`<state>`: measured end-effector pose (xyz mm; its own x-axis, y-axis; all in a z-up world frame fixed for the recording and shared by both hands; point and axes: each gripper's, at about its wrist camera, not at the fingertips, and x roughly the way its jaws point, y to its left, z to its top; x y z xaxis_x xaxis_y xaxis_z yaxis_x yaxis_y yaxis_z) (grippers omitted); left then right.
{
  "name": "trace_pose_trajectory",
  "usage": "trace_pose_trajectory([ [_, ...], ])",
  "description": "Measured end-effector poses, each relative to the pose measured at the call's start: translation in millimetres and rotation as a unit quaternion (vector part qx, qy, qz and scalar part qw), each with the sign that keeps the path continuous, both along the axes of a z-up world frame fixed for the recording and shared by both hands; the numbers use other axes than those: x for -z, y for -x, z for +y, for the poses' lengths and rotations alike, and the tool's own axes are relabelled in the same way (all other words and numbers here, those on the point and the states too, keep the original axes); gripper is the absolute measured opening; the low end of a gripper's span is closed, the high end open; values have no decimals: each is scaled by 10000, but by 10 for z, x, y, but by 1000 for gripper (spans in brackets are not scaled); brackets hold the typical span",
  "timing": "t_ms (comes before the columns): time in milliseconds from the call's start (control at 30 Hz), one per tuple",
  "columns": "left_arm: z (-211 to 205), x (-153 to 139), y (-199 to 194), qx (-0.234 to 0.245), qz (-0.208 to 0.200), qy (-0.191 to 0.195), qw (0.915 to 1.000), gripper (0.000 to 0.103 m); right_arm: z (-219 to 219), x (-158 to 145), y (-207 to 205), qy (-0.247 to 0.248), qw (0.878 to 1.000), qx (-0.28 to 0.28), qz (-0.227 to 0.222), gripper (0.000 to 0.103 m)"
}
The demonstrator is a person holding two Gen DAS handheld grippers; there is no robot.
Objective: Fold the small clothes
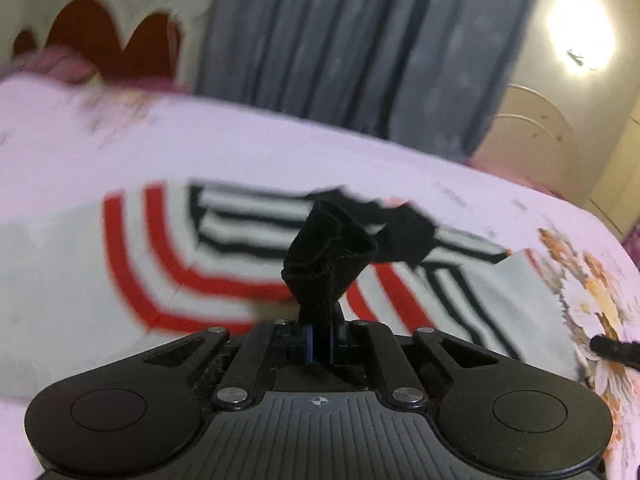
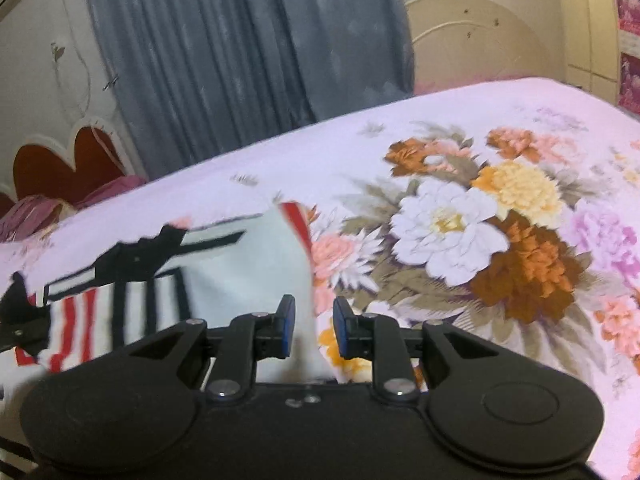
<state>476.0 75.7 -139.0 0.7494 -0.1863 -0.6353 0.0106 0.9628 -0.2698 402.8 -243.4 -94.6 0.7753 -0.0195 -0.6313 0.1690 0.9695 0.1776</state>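
A bed sheet [image 2: 460, 112], pale lilac, covers the bed, printed with a big cluster of flowers [image 2: 480, 232] in white, orange, yellow and pink on the right side. Past the far edge hangs a grey-blue curtain [image 2: 224, 48] in long folds. To the left of it stands a cream headboard [image 2: 60, 168] with dark red heart-shaped panels, and a crumpled pink pillow [image 2: 36, 212] lies against it. Right of the curtain is a cream wardrobe [image 2: 476, 40] with an arched door panel. A bright lamp [image 1: 580, 32] glares high on the right in the left wrist view.
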Motion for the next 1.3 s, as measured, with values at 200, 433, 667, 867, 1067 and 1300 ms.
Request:
trace_pose_trajectory([
  [200,-7,281,-89,-18,337,29,9994,12,114,284,-163,226,9972,-300,650,25],
  [433,114,241,-226,-248,56,-79,9996,74,-133,20,-549,-105,9996,-275,58,41],
  [667,60,295,-439,-54,212,-331,9992,12,-289,244,-1388,-642,9964,-433,354,26],
  [867,-6,273,-414,-73,-82,-311,9995,3,-347,241,-1304,-211,9993,-285,97,7],
  [1067,35,232,-370,-303,-88,-718,9969,26,-314,257,-1333,152,9992,-262,243,28],
  [1300,-745,-3,-402,504,-541,-296,9968,51,387,171,-1186,53,9772,-2113,213,36],
])
